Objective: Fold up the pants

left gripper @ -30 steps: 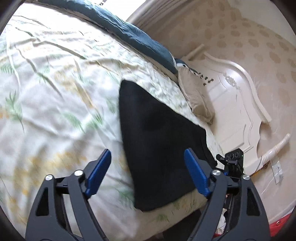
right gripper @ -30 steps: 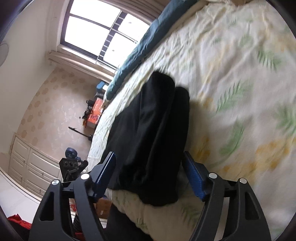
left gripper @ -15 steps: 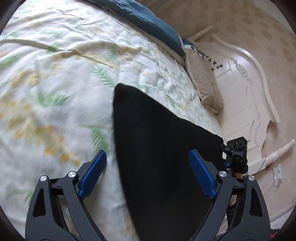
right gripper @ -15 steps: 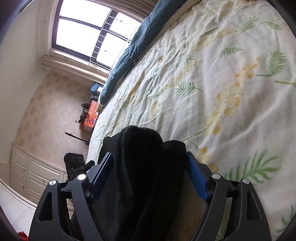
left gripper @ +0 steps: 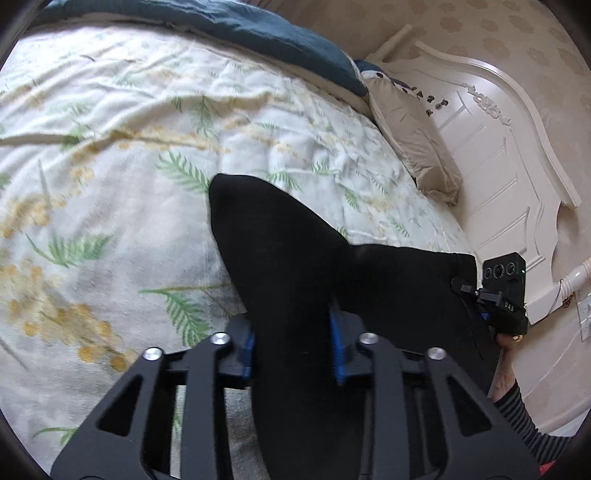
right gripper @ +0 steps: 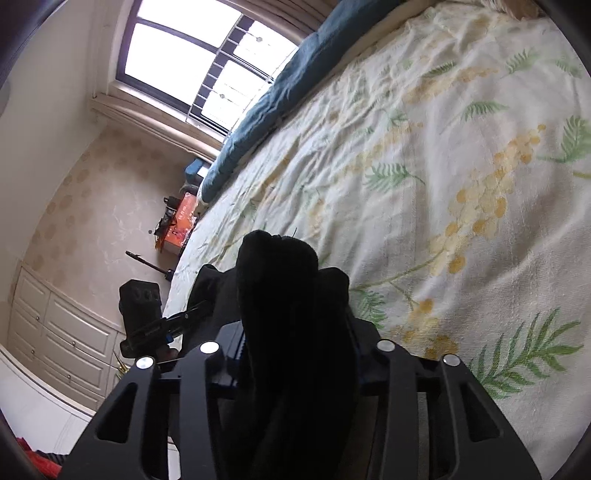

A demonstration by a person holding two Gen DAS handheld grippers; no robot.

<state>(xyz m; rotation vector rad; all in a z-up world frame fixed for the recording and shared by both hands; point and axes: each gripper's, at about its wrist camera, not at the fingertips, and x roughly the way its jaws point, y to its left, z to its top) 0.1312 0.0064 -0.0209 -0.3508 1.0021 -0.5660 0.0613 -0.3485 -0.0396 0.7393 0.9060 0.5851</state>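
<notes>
Black fabric is bunched up between both sets of jaws right now. The left gripper [left gripper: 293, 345] has its blue pads [left gripper: 337, 347] closing in on a fold of the black pants [left gripper: 280, 258], and the cloth fills the whole gap between them, so they look pressed onto it on both sides. It points down at a fair slant toward the bed, with the pants running up and away from it in a pointed flap over the floral bedspread [left gripper: 110, 155].

The right gripper [right gripper: 295, 350] is doing the same thing (jaws closing, a thick double roll of the pants stuffed between them). Its pads are mostly buried under the cloth, with only a sliver of blue showing on the left side. It sits at a shallower tilt, looking across the bedspread toward the window [right gripper: 192, 55].

Each camera catches the other gripper off to the side at the bed's edge. In the left wrist view a hand [left gripper: 508, 354] in a striped sleeve [left gripper: 532, 424] is holding the right one.

The pants lie near the bed's edge, stretched between the two grippers. A teal blanket [left gripper: 258, 29] runs along the far side, and a beige pillow [left gripper: 417, 140] sits by the white headboard [left gripper: 498, 147].
</notes>
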